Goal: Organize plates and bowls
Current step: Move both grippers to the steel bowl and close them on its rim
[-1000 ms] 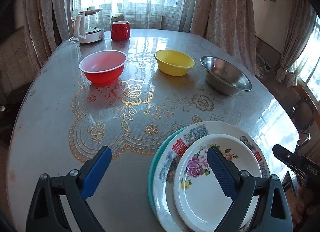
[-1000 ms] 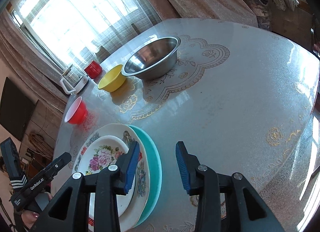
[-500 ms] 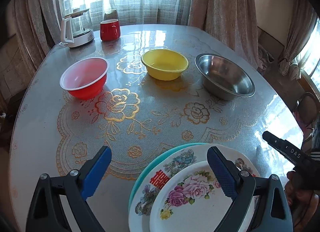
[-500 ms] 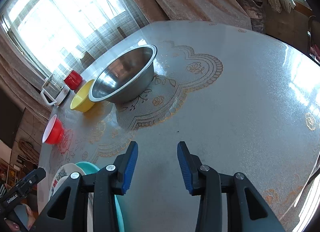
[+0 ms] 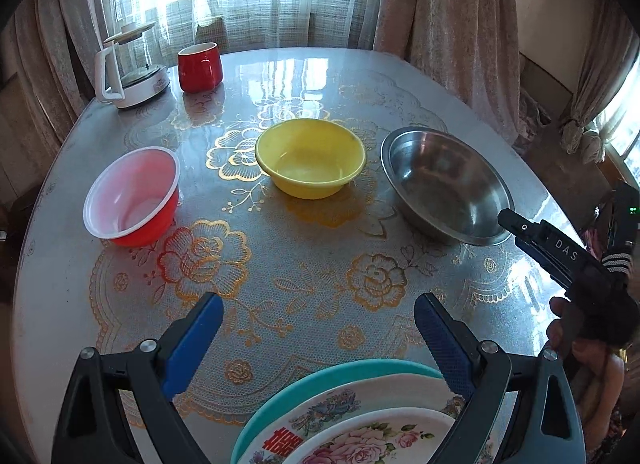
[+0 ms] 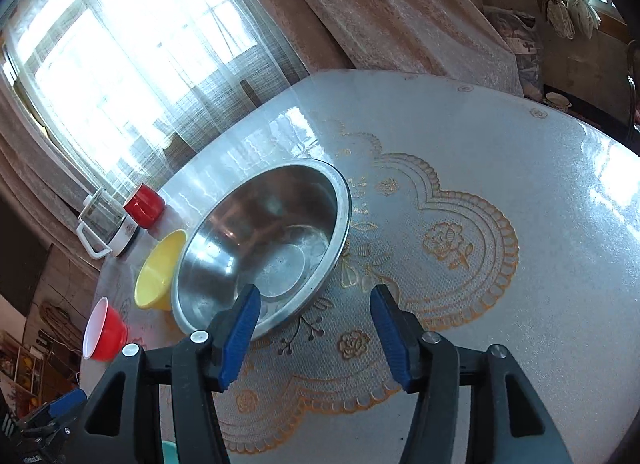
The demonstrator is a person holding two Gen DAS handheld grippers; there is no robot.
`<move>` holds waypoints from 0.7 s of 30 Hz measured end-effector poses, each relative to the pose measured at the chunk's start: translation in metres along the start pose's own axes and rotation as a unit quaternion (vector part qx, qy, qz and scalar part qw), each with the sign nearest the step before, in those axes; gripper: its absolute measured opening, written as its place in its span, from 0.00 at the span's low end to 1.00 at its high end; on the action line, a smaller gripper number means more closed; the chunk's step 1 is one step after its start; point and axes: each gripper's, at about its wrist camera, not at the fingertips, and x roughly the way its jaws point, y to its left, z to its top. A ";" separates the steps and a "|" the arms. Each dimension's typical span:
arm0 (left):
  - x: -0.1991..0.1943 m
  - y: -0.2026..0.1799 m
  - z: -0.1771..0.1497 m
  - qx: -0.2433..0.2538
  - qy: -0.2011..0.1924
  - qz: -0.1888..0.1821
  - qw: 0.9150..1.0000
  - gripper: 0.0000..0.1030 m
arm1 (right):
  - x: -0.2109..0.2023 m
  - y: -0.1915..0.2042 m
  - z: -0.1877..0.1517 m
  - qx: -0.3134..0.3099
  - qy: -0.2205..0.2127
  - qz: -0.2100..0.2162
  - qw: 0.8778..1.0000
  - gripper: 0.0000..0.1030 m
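A round table (image 5: 60,264) under a glossy gold-flowered lace cover carries a red plastic bowl (image 5: 132,195), yellow plastic bowl (image 5: 310,157), steel bowl (image 5: 444,183), red mug (image 5: 200,67), white glass kettle (image 5: 128,67), and a teal-bottomed stack of floral plates (image 5: 344,420) at the near edge

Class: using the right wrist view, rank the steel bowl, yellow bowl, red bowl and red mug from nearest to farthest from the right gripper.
From the right gripper:
1. Steel bowl, just ahead, by its left finger.
2. Yellow bowl, left, behind the steel bowl.
3. Red bowl, far left; close to the yellow bowl's rank.
4. Red mug, farthest, by the window.
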 end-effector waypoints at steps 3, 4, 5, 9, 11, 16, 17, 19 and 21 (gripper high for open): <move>0.009 -0.007 0.006 0.019 0.009 0.006 1.000 0.94 | 0.015 0.001 0.008 0.000 0.004 -0.004 1.000 0.56; 0.011 -0.009 0.009 0.021 0.013 0.002 1.000 0.94 | 0.019 -0.001 0.010 0.001 0.006 -0.008 1.000 0.56; 0.013 -0.010 0.011 0.022 0.015 -0.001 1.000 0.94 | 0.021 -0.002 0.010 0.004 0.005 -0.006 1.000 0.56; 0.019 -0.017 0.023 0.023 0.013 -0.011 1.000 0.94 | 0.026 -0.009 0.008 0.003 -0.003 -0.006 1.000 0.52; 0.023 -0.022 0.032 0.024 0.008 -0.016 1.000 0.94 | 0.024 -0.010 0.005 -0.004 -0.010 0.001 1.000 0.49; 0.039 -0.036 0.050 0.028 0.002 -0.017 0.999 0.93 | 0.017 0.000 -0.001 -0.054 -0.041 -0.010 0.998 0.46; 0.043 -0.039 0.054 0.030 0.001 -0.017 0.999 0.93 | 0.016 0.001 -0.003 -0.060 -0.047 -0.011 0.997 0.46; 0.052 -0.045 0.060 0.032 0.004 -0.024 0.999 0.93 | 0.018 -0.001 -0.003 -0.053 -0.044 -0.002 0.998 0.46; 0.063 -0.050 0.066 0.029 0.007 -0.025 0.999 0.91 | 0.019 -0.004 -0.003 -0.042 -0.040 0.003 0.998 0.46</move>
